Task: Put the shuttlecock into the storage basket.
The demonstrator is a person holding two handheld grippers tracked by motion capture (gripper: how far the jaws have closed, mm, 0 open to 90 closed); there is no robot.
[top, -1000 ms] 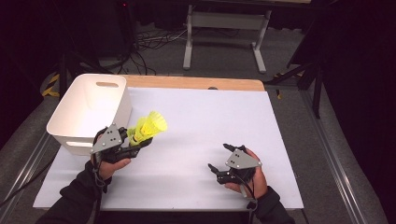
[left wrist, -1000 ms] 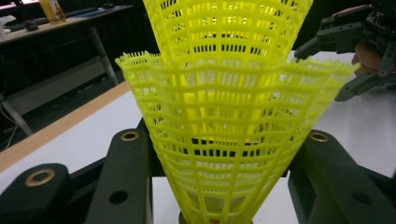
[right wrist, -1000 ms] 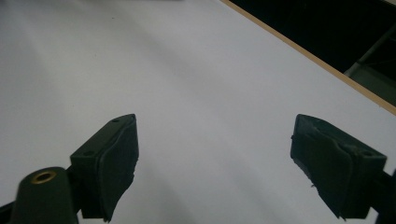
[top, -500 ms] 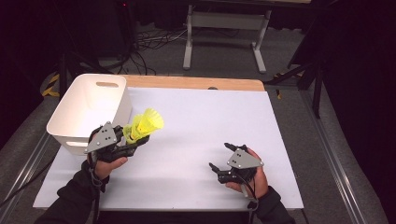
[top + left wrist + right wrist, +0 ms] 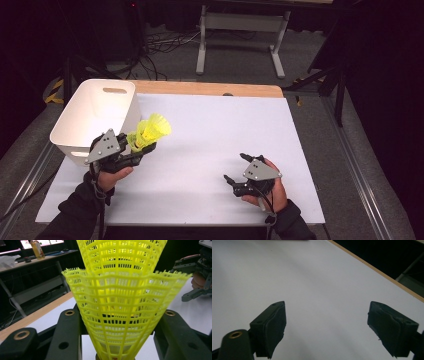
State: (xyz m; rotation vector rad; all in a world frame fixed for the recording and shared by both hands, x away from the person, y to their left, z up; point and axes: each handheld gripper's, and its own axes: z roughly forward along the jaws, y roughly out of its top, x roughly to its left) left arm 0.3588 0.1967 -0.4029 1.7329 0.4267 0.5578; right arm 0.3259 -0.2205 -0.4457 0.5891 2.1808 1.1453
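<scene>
White bin (image 5: 95, 117): stands at the desk's (image 5: 220, 130) left edge, open top up, apparently the place where the shuttlecocks are to go.

Left claw (image 5: 142, 147): just beside the bin's near right corner, clamped on the yellow shuttlecocks (image 5: 150, 131). They are nested one inside the other, skirts flaring up and away from the jaws, which pinch low near the cork; that leaves the mesh uncrushed.

Right claw (image 5: 235, 172): well apart at the desk's right, jaws spread, nothing between them, resting idle above bare white surface.
</scene>
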